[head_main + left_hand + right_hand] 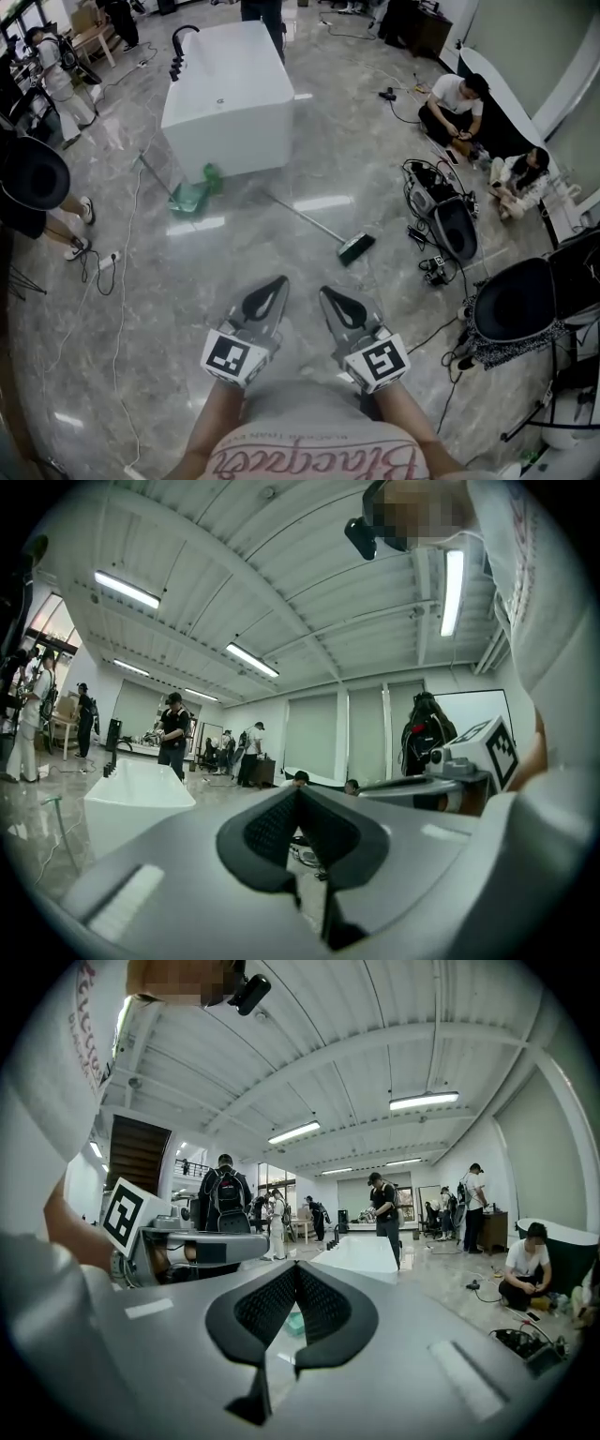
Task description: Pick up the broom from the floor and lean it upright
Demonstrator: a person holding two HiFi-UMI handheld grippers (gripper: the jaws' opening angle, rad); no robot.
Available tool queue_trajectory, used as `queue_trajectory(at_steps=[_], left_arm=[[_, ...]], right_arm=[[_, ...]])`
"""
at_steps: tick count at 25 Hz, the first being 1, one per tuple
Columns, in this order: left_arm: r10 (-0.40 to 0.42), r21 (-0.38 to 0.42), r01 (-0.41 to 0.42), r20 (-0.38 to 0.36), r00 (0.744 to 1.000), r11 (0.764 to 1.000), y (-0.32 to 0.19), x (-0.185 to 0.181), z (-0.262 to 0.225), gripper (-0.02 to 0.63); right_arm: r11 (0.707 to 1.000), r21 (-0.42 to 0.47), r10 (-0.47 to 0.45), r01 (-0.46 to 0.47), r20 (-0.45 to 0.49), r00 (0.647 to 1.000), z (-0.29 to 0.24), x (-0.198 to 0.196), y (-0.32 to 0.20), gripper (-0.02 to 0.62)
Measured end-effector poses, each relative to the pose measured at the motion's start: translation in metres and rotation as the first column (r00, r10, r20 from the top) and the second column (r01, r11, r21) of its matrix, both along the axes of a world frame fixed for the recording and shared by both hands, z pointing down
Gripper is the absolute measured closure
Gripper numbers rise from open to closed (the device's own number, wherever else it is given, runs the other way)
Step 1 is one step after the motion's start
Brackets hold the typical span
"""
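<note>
The broom [319,228] lies flat on the grey marble floor [187,281] ahead of me. Its green head [356,248] is at the right end, and its thin handle runs up-left toward the white bathtub [228,98]. My left gripper [277,284] and right gripper [327,293] are side by side close to my body, well short of the broom, and point forward. In the left gripper view the left gripper [298,794] has its tips together with nothing between them. The right gripper [296,1269] looks the same in the right gripper view.
A green dustpan [194,197] with a long handle sits by the tub's near left corner. Cables, cases and a black round reflector [514,298] crowd the right side. Two people [457,103] sit on the floor at far right. Others stand at left.
</note>
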State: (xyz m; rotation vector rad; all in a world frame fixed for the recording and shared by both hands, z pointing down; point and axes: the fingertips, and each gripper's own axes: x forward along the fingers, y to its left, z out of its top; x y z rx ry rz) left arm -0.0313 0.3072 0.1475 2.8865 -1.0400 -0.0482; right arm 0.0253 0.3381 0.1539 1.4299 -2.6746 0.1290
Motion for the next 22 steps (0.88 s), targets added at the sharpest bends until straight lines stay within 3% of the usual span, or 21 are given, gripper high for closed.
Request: queue_trajectory(at_steps=[4,14,22], left_arm=[[0.005,0.001,-0.005,-0.01,1.0,1.0,-0.062,0.0,0.002,0.606],[0.14,0.002,-0.14,0.035,0.99,0.99,-0.192,0.004,-0.005,0.606],[0.129,-0.082,-0.128,0.01,0.992,0.988,-0.268,0.012,0.019,0.606]], right_arm=[[0.999,-0.036,0.025,-0.026,-0.008,1.0,0.01,0.009,-0.055,0.594],[0.996,-0.055,0.064,-0.064,-0.001,0.998,0.013,-0.002,-0.196,0.594],[0.988,-0.124,0.091,-0.088,0.019,0.996,0.034,0.014,-0.264,0.594]])
